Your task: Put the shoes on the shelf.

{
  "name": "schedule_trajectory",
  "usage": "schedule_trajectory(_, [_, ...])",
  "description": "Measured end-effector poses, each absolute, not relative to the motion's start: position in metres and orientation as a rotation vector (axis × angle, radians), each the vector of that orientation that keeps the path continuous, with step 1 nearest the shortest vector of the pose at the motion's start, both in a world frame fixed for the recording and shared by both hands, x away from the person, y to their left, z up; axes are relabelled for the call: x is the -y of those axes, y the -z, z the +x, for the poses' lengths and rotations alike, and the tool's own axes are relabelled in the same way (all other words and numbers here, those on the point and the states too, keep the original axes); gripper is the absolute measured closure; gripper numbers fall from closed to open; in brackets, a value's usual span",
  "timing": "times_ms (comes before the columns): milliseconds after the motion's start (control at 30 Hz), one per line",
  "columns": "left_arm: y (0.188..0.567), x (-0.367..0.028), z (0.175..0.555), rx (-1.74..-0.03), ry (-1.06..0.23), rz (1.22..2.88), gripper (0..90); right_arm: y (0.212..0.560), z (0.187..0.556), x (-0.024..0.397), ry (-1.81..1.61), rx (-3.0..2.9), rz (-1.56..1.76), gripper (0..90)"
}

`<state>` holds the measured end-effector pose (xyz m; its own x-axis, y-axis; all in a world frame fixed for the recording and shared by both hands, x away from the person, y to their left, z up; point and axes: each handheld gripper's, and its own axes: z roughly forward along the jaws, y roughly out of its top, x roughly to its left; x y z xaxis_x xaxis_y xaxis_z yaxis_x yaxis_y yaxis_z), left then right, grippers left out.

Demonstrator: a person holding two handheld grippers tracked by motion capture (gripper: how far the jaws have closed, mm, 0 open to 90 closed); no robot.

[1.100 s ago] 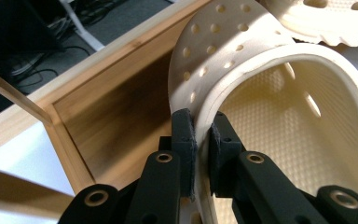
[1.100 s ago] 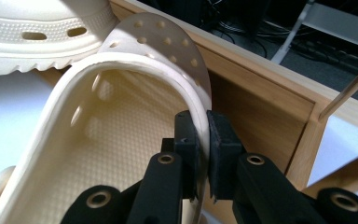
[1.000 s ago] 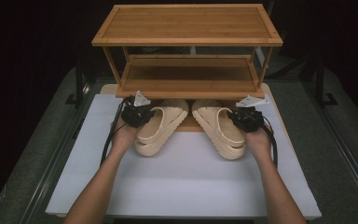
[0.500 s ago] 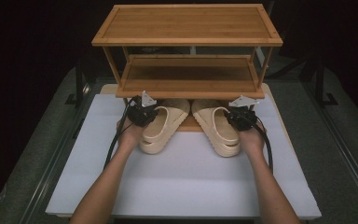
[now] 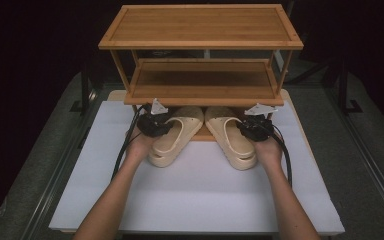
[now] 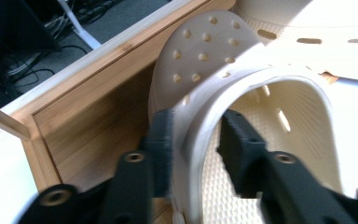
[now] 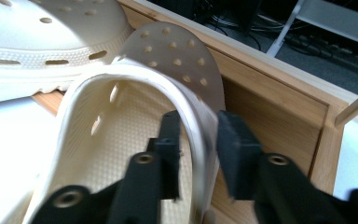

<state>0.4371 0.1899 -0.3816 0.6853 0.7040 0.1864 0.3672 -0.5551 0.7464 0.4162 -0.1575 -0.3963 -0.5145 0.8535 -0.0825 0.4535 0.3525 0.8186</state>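
- Left tongs just opened, pads now spread around the left slipper rim.
- Right tongs likewise, spread around the right slipper.
- Both slippers at frame centre, toes pushed further under the rack.

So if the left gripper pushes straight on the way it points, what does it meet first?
Probably the wooden rack. The left gripper, jaws just opened, straddles the left slipper wall, with the rack's wood right behind; depth is unclear.

Two cream perforated clogs, one two-tier bamboo shoe rack, one white board, one desk, and two hand-held tools.
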Motion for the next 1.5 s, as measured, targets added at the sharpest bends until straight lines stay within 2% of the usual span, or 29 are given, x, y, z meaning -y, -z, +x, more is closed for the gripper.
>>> schedule_trajectory(67, [0.378,-0.193,0.435,-0.815,-0.608,2.189,55.7,0.394,0.414,0.160,-1.054,-2.120,1.146,62.3])
schedule_trajectory(133, [0.373,-0.197,0.432,-0.815,-0.575,2.173,47.1,0.388,0.408,0.168,-1.081,-2.122,1.166,54.2])
schedule_trajectory(167, [0.370,-0.199,0.430,-0.813,-0.553,2.162,47.1,0.388,0.408,0.168,-1.081,-2.122,1.166,54.2])
schedule_trajectory(200, [0.364,-0.204,0.426,-0.813,-0.507,2.150,40.9,0.383,0.403,0.175,-1.117,-2.126,1.179,48.3])
schedule_trajectory(300, [0.358,-0.210,0.421,-0.803,-0.460,2.144,32.4,0.379,0.396,0.182,-1.154,-2.134,1.191,44.8])
schedule_trajectory(533, [0.349,-0.234,0.395,-0.769,-0.390,2.143,20.5,0.371,0.365,0.199,-1.205,-2.166,1.176,30.8])
schedule_trajectory(600, [0.354,-0.245,0.384,-0.761,-0.374,2.142,15.6,0.372,0.351,0.203,-1.205,-2.192,1.161,25.0])
schedule_trajectory(667, [0.355,-0.249,0.381,-0.759,-0.367,2.136,14.6,0.373,0.347,0.205,-1.212,-2.204,1.155,22.7])
schedule_trajectory(700, [0.357,-0.253,0.378,-0.756,-0.361,2.127,11.9,0.375,0.340,0.208,-1.213,-2.217,1.153,18.1])
schedule_trajectory(900, [0.376,-0.272,0.363,-0.774,-0.331,2.122,0.7,0.390,0.330,0.212,-1.208,-2.271,1.162,9.2])
schedule_trajectory(967, [0.383,-0.276,0.361,-0.778,-0.328,2.126,0.7,0.394,0.330,0.212,-1.214,-2.279,1.164,7.0])
schedule_trajectory(1000, [0.390,-0.278,0.360,-0.782,-0.314,2.136,0.0,0.401,0.330,0.213,-1.217,-2.285,1.167,1.7])
schedule_trajectory(1500, [0.430,-0.263,0.378,-0.707,-0.241,2.189,0.0,0.436,0.345,0.205,-1.200,-2.401,1.120,0.4])
